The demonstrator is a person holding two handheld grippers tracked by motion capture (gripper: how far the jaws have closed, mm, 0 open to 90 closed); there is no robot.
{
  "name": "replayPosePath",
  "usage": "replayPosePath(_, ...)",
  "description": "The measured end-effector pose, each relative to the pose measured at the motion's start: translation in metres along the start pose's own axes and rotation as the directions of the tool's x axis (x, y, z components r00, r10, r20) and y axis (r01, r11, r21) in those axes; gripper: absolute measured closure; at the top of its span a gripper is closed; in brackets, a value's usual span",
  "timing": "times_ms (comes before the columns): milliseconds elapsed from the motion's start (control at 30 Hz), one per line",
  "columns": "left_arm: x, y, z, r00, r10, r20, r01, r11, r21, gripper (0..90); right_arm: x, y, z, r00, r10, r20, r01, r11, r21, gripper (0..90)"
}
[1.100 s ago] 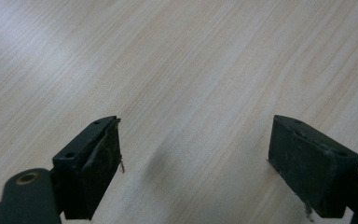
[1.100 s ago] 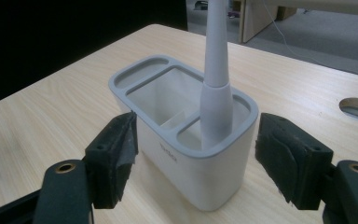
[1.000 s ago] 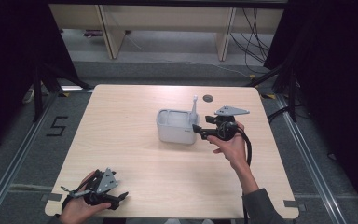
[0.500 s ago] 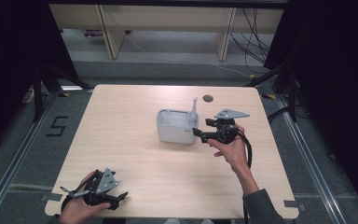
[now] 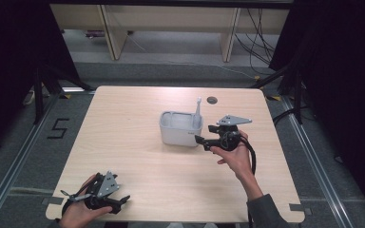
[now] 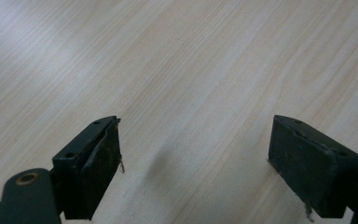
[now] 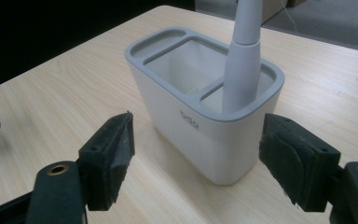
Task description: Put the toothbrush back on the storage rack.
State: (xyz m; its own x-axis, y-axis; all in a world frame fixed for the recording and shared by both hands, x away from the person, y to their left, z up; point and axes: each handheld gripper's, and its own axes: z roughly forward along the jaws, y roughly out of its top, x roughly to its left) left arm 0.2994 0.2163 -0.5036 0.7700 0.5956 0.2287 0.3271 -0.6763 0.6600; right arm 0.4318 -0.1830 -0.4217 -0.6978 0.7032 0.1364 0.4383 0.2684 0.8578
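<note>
A white caddy (image 5: 180, 129) with a grey rim stands mid-table, divided into compartments. A grey stick-like handle (image 5: 197, 110) stands upright in its right-hand compartment. My right gripper (image 5: 205, 135) is held just right of the caddy, jaws pointing at it, open and apart from it. In the right gripper view the caddy (image 7: 200, 121) and the handle (image 7: 243, 60) lie just beyond the right gripper (image 7: 200, 161), whose jaws stand wide with nothing between them. My left gripper (image 5: 120, 201) rests at the near left corner; in the left gripper view it (image 6: 196, 163) is open over bare wood.
The light wooden table (image 5: 138, 156) has a round dark grommet hole (image 5: 212, 100) behind the caddy. Its near edge runs just below the left hand. Dark floor, metal rails and shelving legs surround the table.
My right gripper has drawn back from the caddy, toward the person and slightly right. The left gripper has not moved.
</note>
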Motion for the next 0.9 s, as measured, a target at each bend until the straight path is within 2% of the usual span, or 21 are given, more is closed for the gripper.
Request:
replayPosePath(100,0.0,0.0,0.0,1.0,0.0,-0.001,0.0,1.0,0.001,16.4,0.001,-0.001,-0.001,0.9999,-0.007,0.012,0.007,1.0,0.001,26.6)
replayPosePath(133,0.0,0.0,0.0,1.0,-0.001,-0.001,0.001,1.0,0.0,16.4,0.002,-0.001,0.0,1.0,0.008,0.004,-0.008,1.0,-0.002,26.4)
replayPosePath(200,0.0,0.0,-0.001,1.0,0.002,-0.002,-0.002,0.9999,0.011,16.4,0.002,-0.002,0.0,0.9998,0.006,-0.016,-0.006,1.0,0.006,26.4)
replayPosePath(233,0.0,0.0,-0.001,1.0,0.001,-0.002,-0.001,0.9999,0.01,16.4,0.002,-0.002,-0.001,1.0,-0.004,-0.007,0.004,1.0,0.008,26.2)
replayPosePath(300,0.0,0.0,-0.001,1.0,0.001,-0.002,-0.001,0.9999,0.01,16.4,0.005,-0.004,-0.001,0.9998,0.014,-0.015,-0.014,1.0,0.009,26.1)
replayPosePath(333,0.0,0.0,-0.001,1.0,0.001,-0.002,-0.001,0.9999,0.011,16.4,0.004,-0.004,-0.003,0.9999,-0.015,-0.008,0.015,1.0,0.019,25.7)
replayPosePath(433,0.0,0.0,0.0,1.0,-0.001,-0.003,0.001,1.0,0.0,16.4,0.007,-0.005,-0.004,1.0,0.0,-0.005,0.0,1.0,0.019,25.7)
replayPosePath(467,-0.001,0.0,0.0,1.0,-0.007,-0.001,0.007,1.0,0.0,16.4,0.008,-0.005,-0.003,0.9997,0.002,-0.024,-0.002,1.0,0.017,25.6)
replayPosePath(533,0.0,0.0,-0.001,1.0,0.002,-0.003,-0.002,0.9999,0.013,16.4,0.008,-0.006,-0.003,0.9997,-0.021,-0.014,0.021,1.0,0.015,25.6)
replayPosePath(567,0.0,0.0,-0.001,1.0,0.003,-0.004,-0.003,0.9999,0.013,16.4,0.012,-0.008,-0.004,0.9996,0.01,-0.026,-0.01,1.0,0.027,25.6)
replayPosePath(600,0.0,0.0,-0.001,1.0,0.001,-0.004,-0.001,0.9999,0.013,16.4,0.01,-0.008,-0.003,0.9994,-0.028,-0.02,0.028,0.999,0.019,25.5)
replayPosePath(633,0.0,0.0,-0.001,1.0,0.002,-0.004,-0.002,0.9999,0.013,16.4,0.012,-0.009,-0.004,0.9998,-0.003,-0.02,0.004,1.0,0.029,25.5)
replayPosePath(733,0.0,0.0,0.0,1.0,-0.002,-0.004,0.002,1.0,0.0,16.4,0.016,-0.012,-0.005,0.9996,-0.013,-0.024,0.014,0.999,0.035,25.3)
replayPosePath(800,0.0,0.0,-0.001,1.0,0.003,-0.005,-0.003,0.9999,0.016,16.4,0.017,-0.014,-0.005,0.999,-0.018,-0.04,0.02,0.999,0.036,25.0)
replayPosePath(867,0.0,0.0,-0.001,1.0,0.002,-0.004,-0.002,0.9999,0.014,16.4,0.017,-0.014,-0.006,0.999,-0.027,-0.036,0.028,0.999,0.031,24.9)
replayPosePath(900,0.0,0.0,-0.001,1.0,0.001,-0.003,-0.001,0.9999,0.013,16.4,0.019,-0.016,-0.007,0.9993,-0.003,-0.037,0.004,0.999,0.034,25.0)
